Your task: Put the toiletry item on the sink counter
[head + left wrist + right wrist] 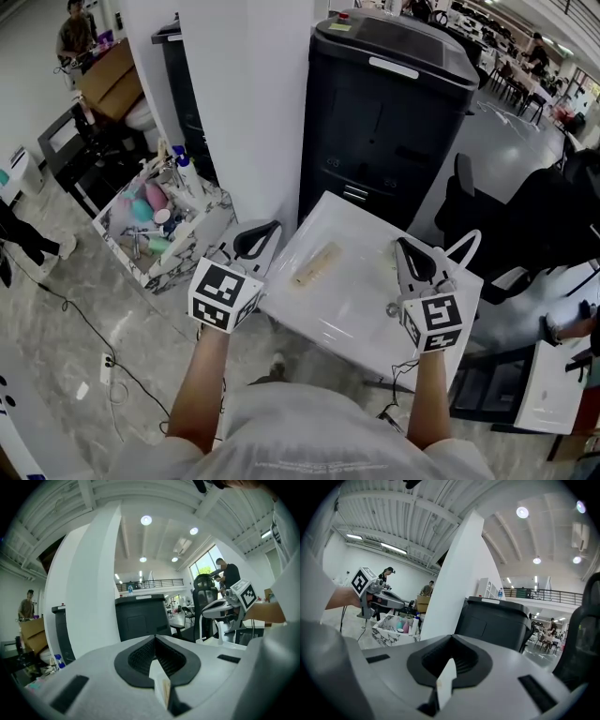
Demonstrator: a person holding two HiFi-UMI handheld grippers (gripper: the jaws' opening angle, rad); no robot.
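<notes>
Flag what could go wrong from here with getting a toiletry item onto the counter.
1. The left gripper and right gripper are both shut and empty. Entering the marbled box that way would likely shove the bottles rather than grip one.
2. The box's contents sit packed close, so a grab may tip neighbours.
3. A beige item already lies mid-counter. Set down clear of it.

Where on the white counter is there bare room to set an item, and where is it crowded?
The white counter is bare between the pale stick and the right gripper, and along its near edge. The marbled box beside the left gripper is packed with bottles.
</notes>
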